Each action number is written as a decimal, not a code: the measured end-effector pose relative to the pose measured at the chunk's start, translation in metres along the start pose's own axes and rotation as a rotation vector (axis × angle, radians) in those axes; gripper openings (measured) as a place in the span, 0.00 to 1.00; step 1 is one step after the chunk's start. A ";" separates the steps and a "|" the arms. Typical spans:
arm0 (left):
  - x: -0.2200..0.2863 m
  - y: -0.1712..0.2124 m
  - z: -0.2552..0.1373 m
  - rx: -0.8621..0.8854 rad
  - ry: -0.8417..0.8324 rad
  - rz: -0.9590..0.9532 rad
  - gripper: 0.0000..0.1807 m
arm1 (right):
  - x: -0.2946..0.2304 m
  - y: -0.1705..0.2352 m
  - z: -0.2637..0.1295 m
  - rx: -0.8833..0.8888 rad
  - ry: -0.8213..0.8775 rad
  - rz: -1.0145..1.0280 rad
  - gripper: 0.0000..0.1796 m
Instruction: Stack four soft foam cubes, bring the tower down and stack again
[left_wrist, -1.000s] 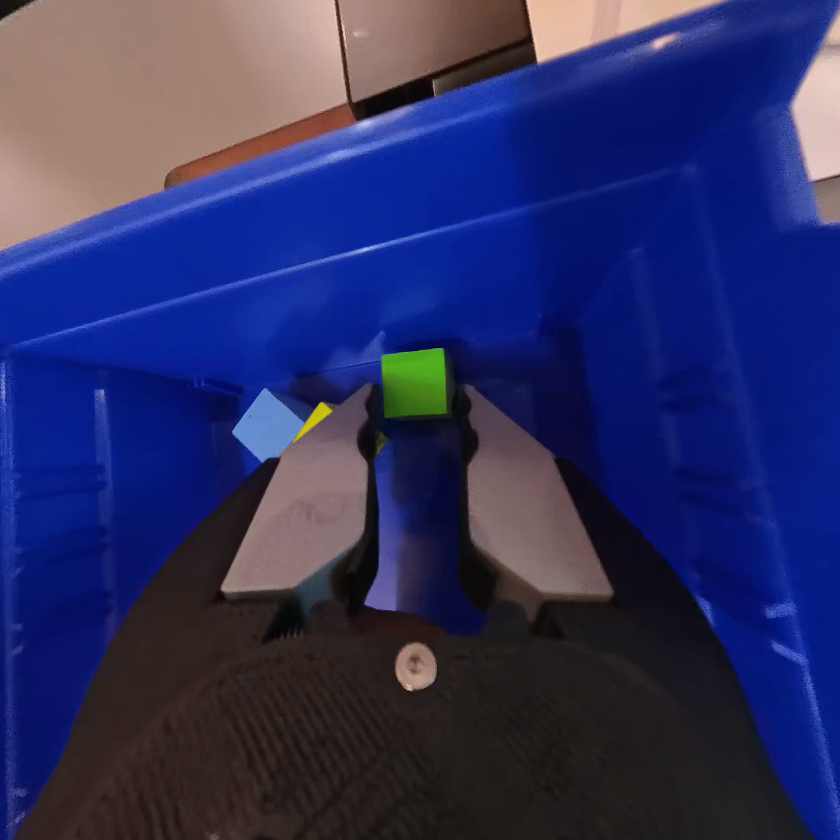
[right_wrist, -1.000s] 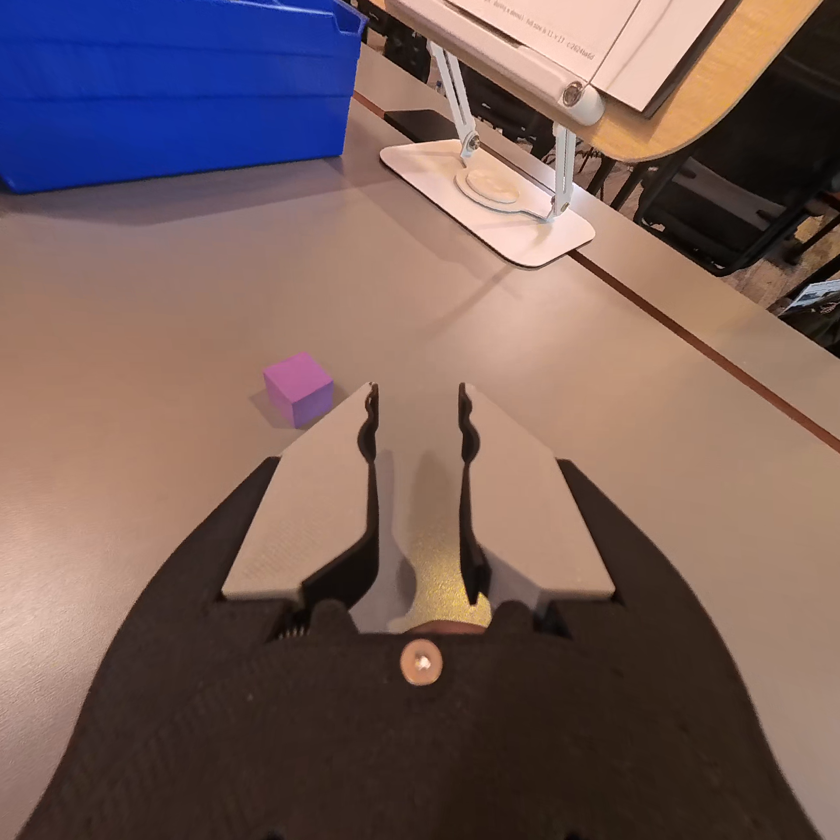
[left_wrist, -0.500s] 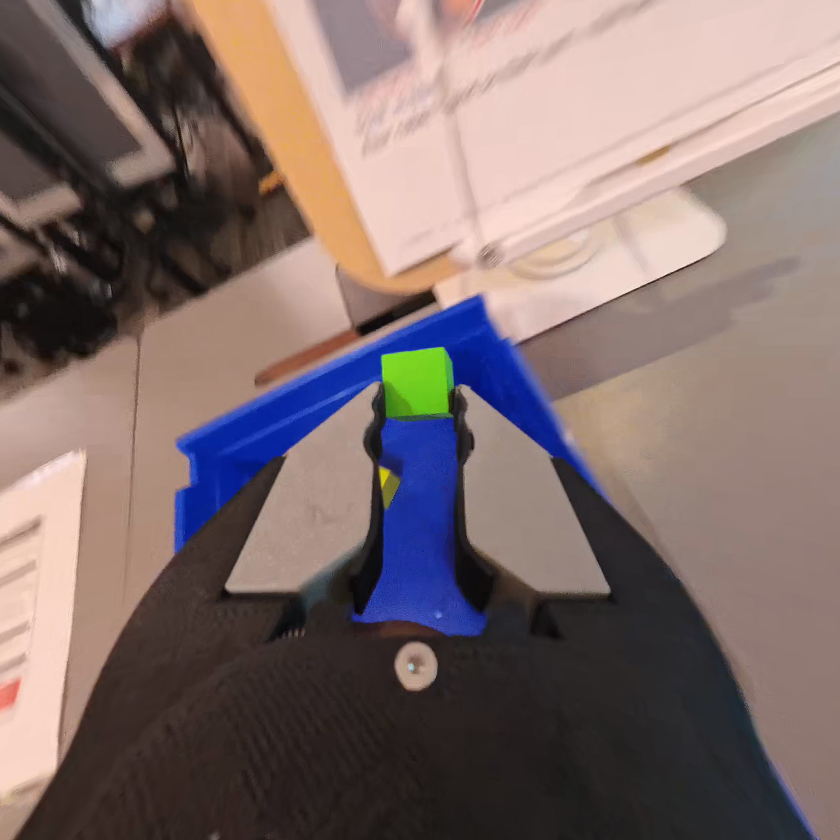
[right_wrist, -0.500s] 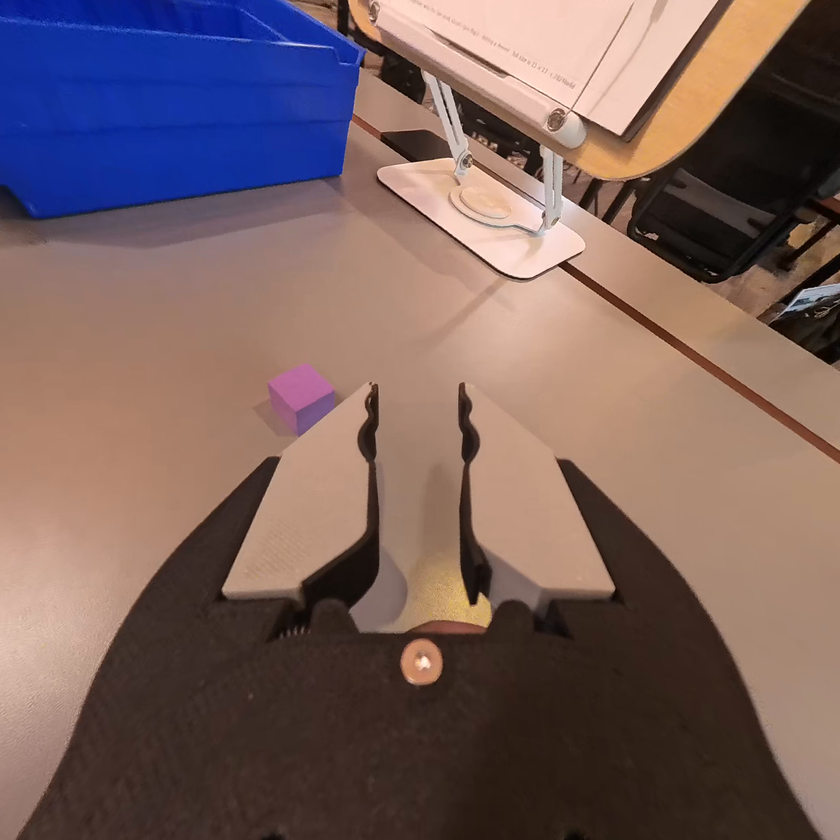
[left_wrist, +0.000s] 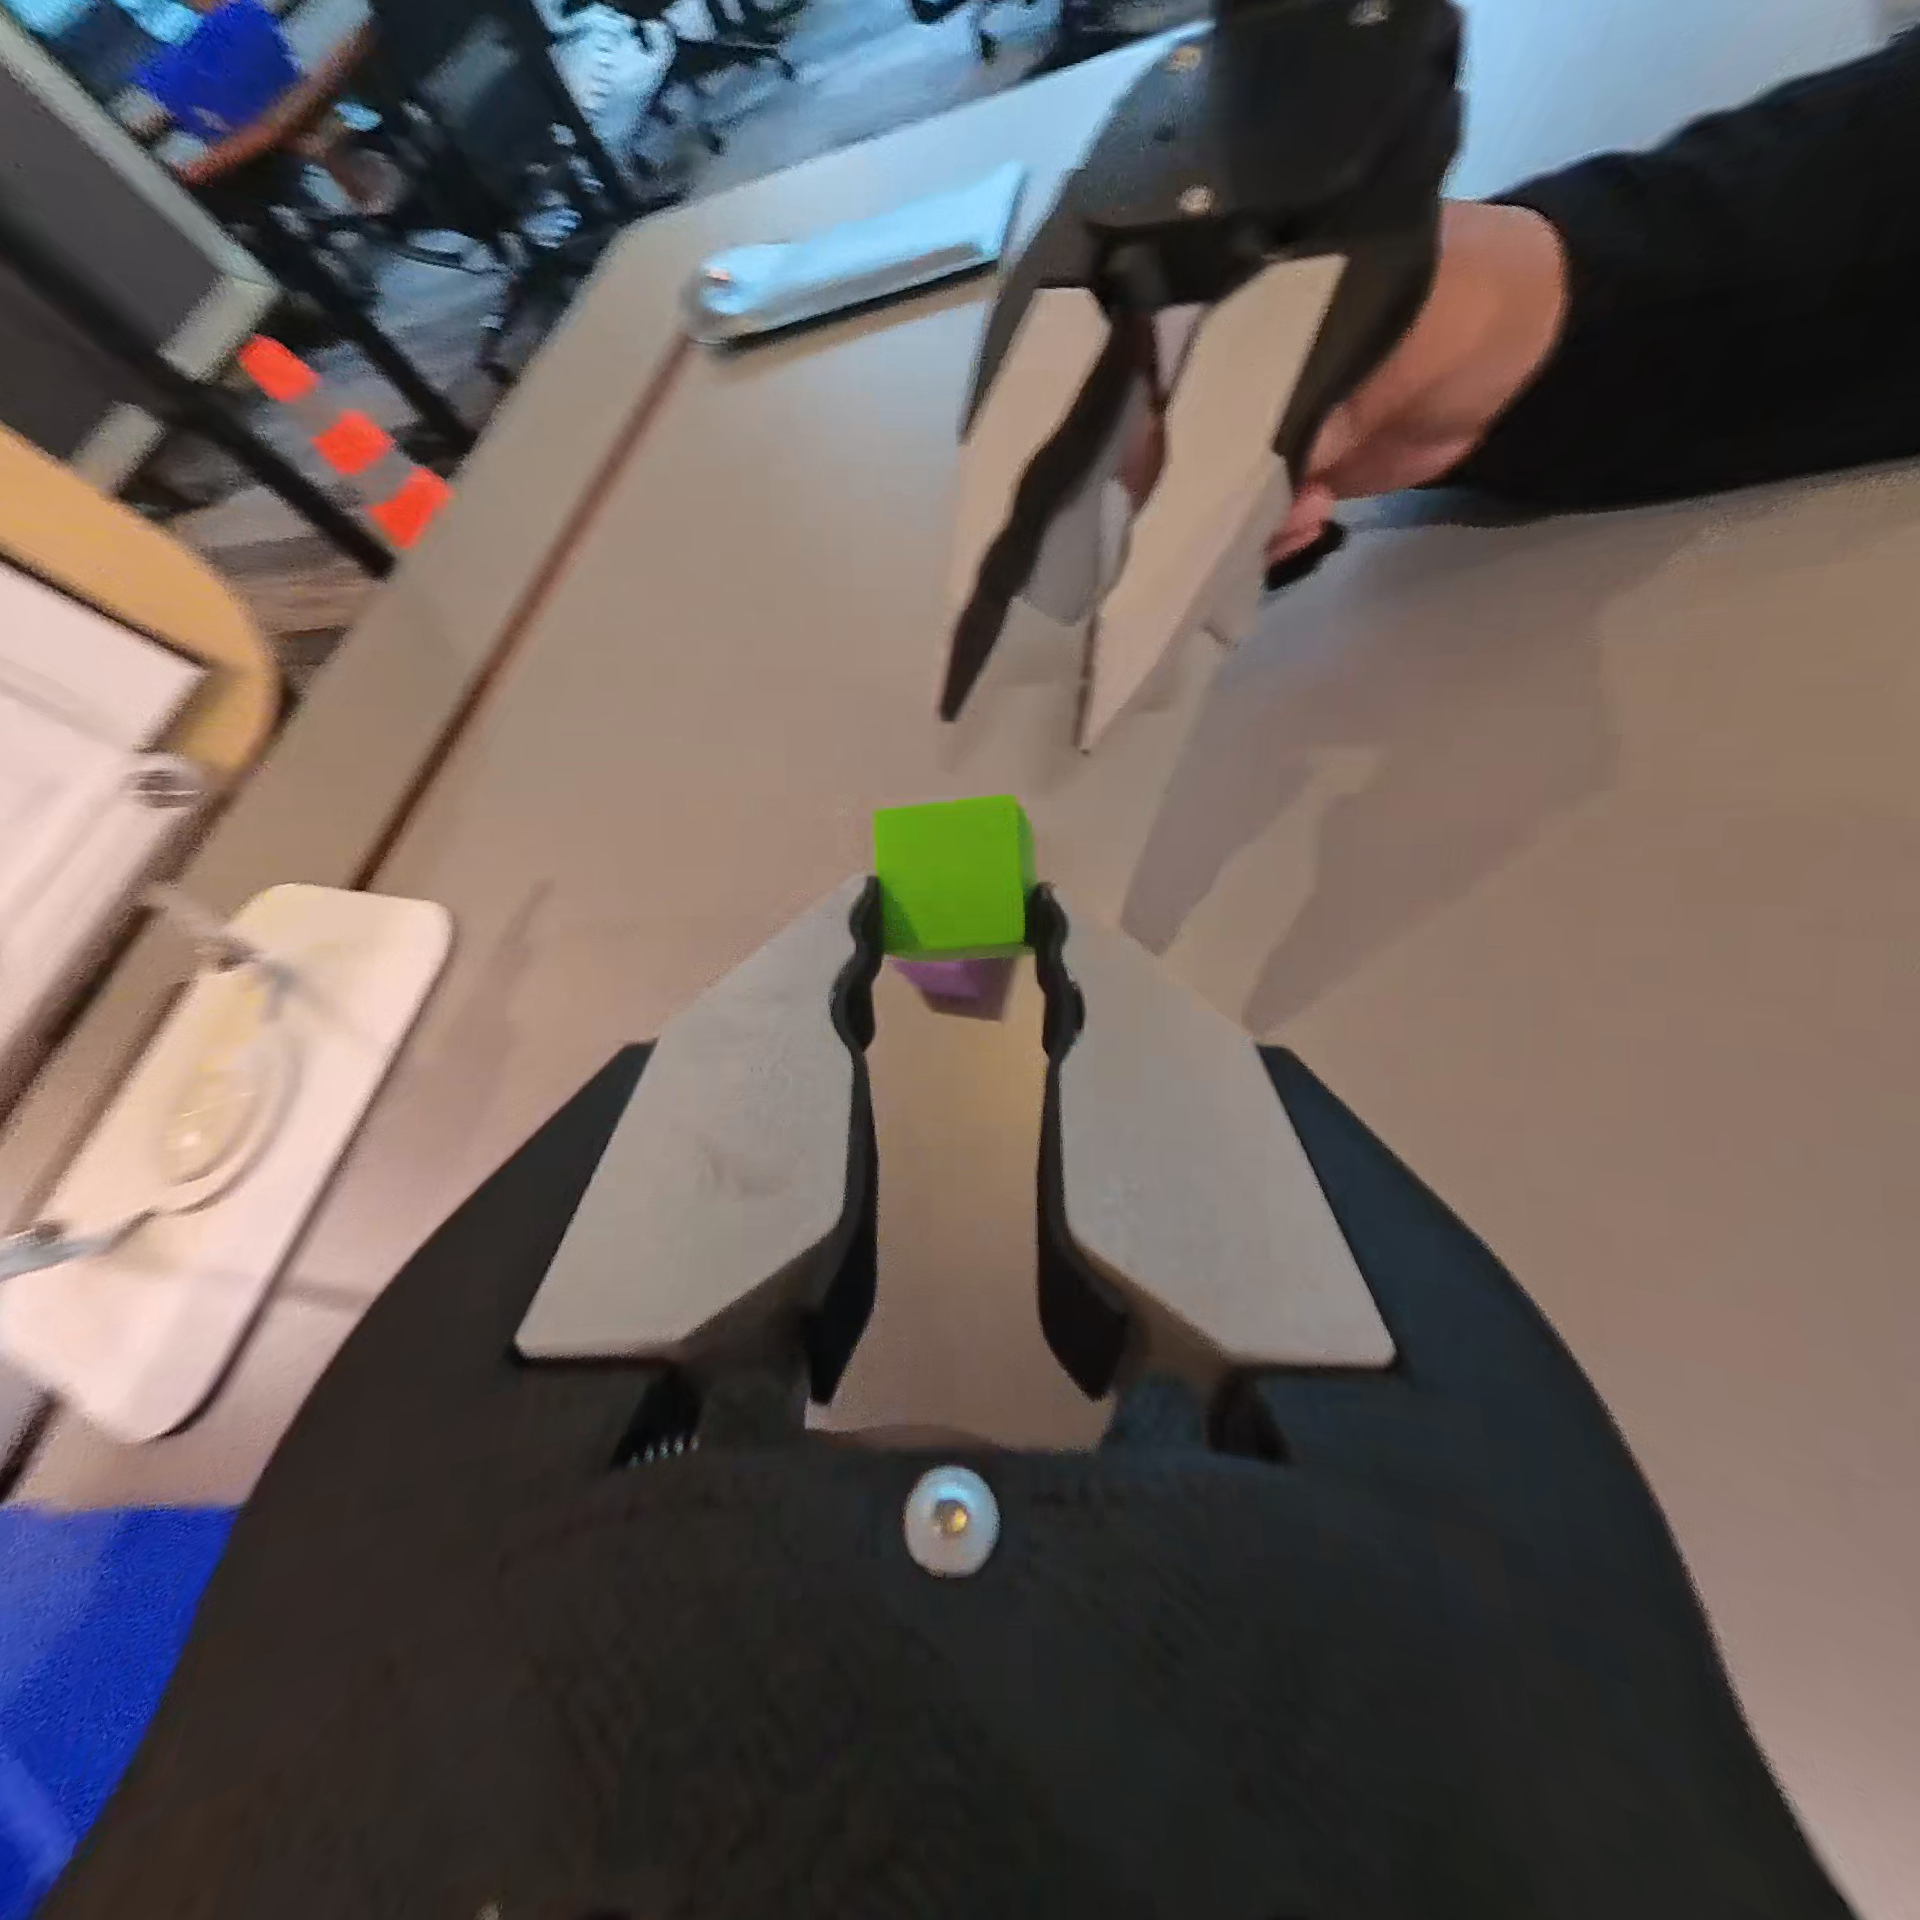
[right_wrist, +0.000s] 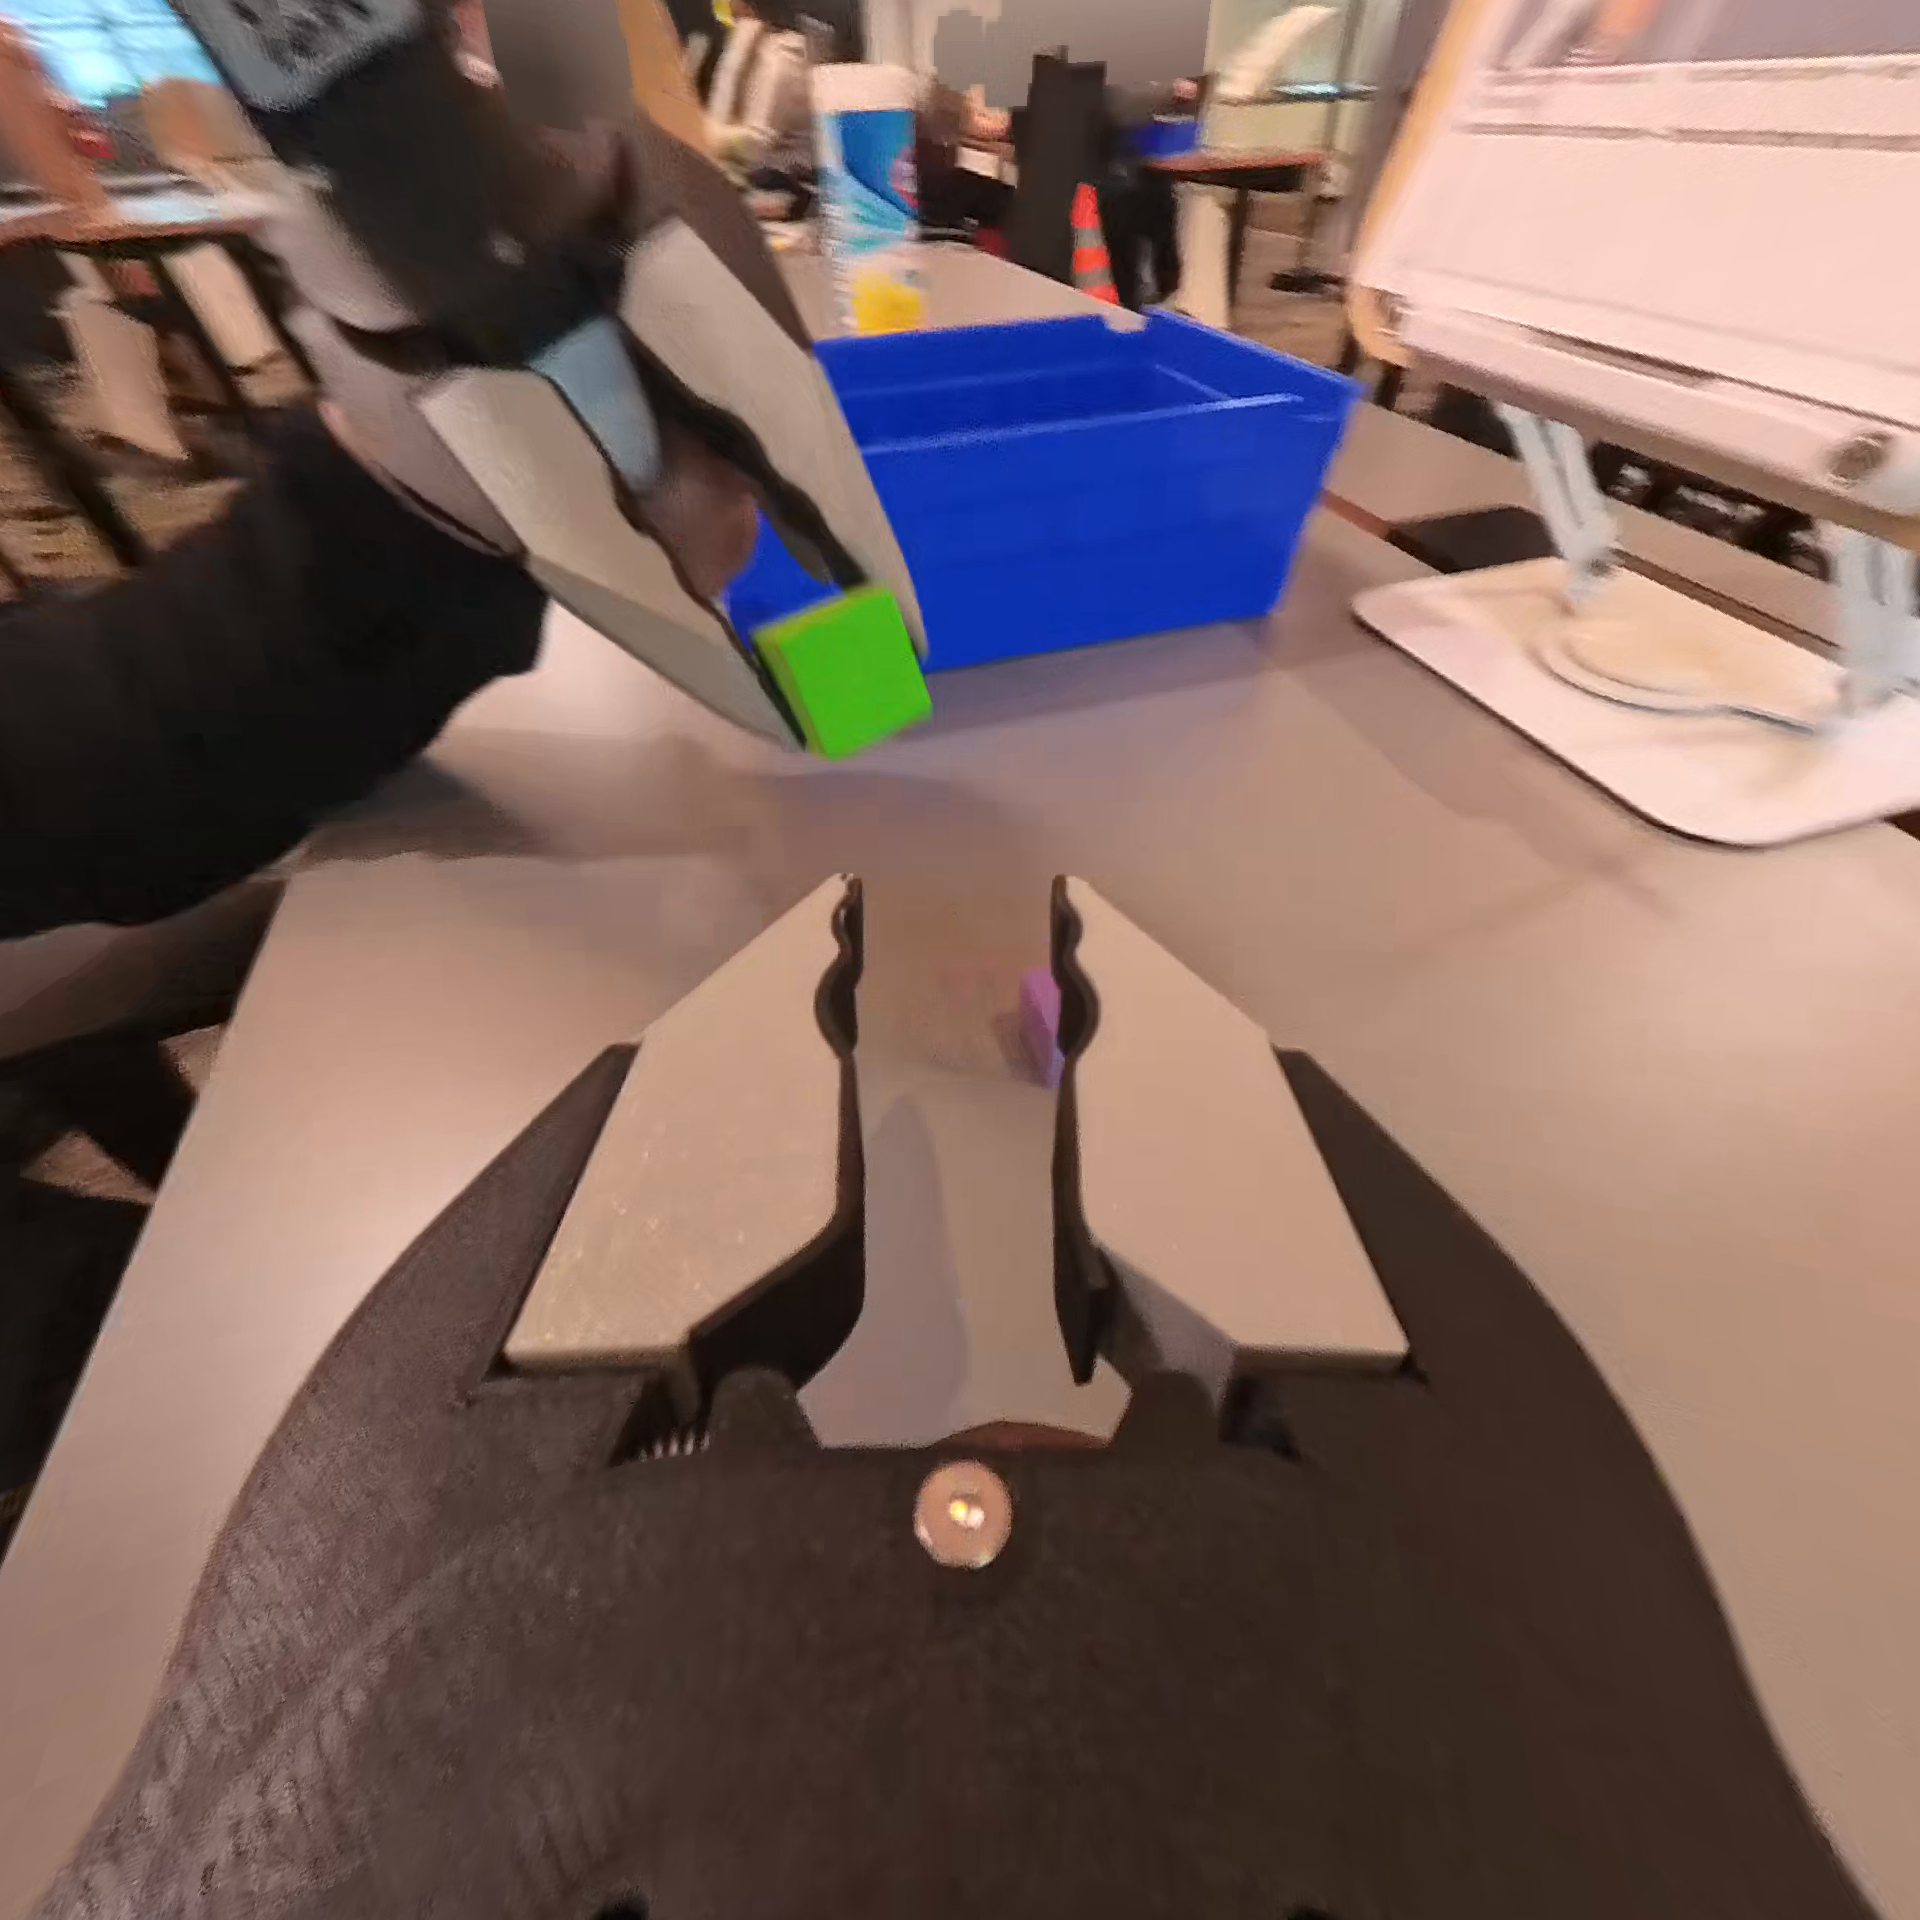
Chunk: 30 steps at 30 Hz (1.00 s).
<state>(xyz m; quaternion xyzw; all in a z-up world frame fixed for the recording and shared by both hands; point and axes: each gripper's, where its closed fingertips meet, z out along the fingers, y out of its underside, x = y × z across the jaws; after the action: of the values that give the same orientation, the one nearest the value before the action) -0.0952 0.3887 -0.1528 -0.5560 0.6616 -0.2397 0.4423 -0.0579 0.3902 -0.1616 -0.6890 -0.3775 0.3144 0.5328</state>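
The left claw (left_wrist: 954, 914) squeezes the soft, light green cube (left_wrist: 954, 881) by its sides. The right claw (right_wrist: 956, 935) is apart and empty.

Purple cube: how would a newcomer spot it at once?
Start at the blue bin on the grey table. On the bare tabletop nearer the camera lies the purple cube. It alone rests on the table; the green cube hangs in the left tool.

We see bright, even indoor light. Motion blur smears both backgrounds; soft shadows cross the table (left_wrist: 1558, 831). Wide-angle edges bend.
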 end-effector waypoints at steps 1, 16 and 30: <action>0.009 0.002 0.003 -0.004 0.047 -0.010 0.15 | -0.005 0.000 0.001 0.005 -0.025 -0.020 0.18; 0.043 0.030 0.010 -0.071 0.264 -0.084 0.15 | -0.046 0.019 0.027 -0.065 -0.222 -0.037 0.15; 0.050 0.030 0.020 -0.086 0.249 -0.031 0.15 | -0.053 0.020 0.027 -0.089 -0.250 -0.020 0.13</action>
<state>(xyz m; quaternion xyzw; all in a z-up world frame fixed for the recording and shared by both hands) -0.0938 0.3528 -0.2030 -0.5504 0.7126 -0.2851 0.3286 -0.1040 0.3552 -0.1862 -0.6637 -0.4614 0.3753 0.4536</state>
